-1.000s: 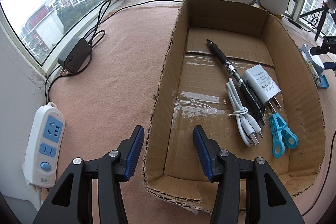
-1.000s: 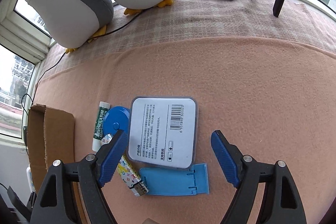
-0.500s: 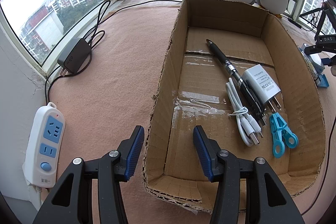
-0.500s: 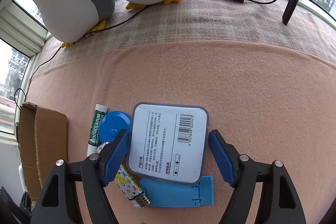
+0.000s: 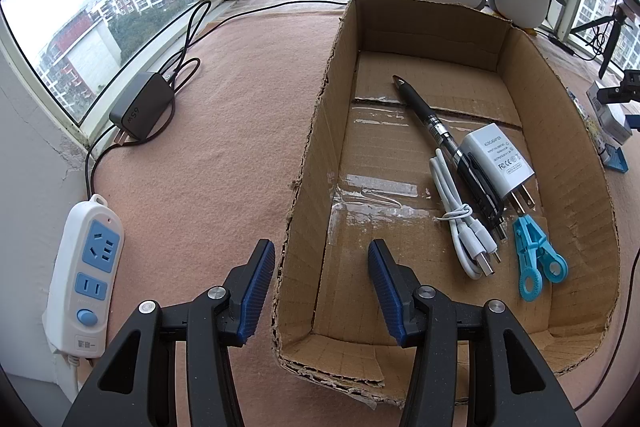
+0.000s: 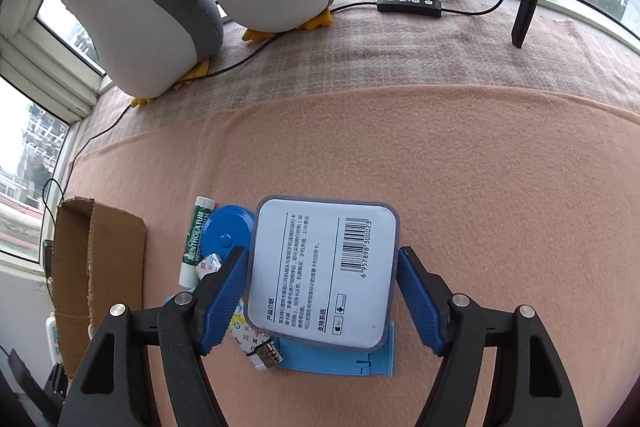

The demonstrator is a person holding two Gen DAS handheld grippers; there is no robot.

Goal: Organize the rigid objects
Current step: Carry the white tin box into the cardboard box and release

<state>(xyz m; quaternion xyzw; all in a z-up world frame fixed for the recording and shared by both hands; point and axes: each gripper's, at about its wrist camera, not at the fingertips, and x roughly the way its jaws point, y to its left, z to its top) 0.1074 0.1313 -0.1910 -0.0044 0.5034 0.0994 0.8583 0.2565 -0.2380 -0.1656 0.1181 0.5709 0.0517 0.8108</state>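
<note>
You get soft, bright daylight from the windows [image 5: 100, 11], faint shadows, sharp focus, and heavy fisheye bending with dark corners.

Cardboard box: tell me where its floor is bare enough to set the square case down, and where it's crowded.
Inside the cardboard box, the floor is bare along the left wall, from the far end wall to the near one, left of the pen and white cable. The right half is crowded: white adapter, pen, cable and blue clip lie together there.
</note>
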